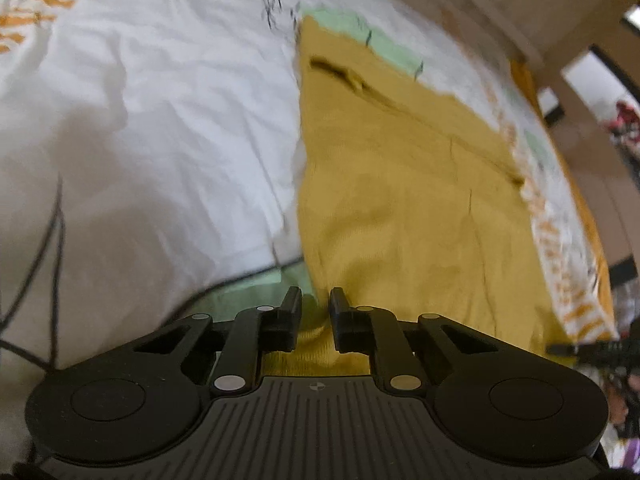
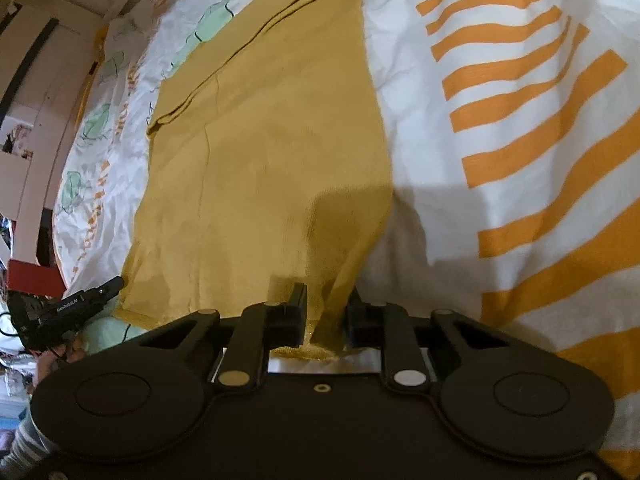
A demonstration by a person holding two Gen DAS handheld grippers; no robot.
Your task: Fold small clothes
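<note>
a mustard-yellow garment [image 1: 404, 184] is laid flat and lengthwise on a white bedsheet [image 1: 160, 120] printed with orange stripes and green leaves. its near hem is gathered between the fingers of the left gripper [image 1: 315, 312], whose jaws are clamped on a near corner. the other near corner is pinched by the right gripper [image 2: 326, 312], jaws closed on the cloth. a folded sleeve [image 2: 256, 40] is seen on the garment's far left part.
</note>
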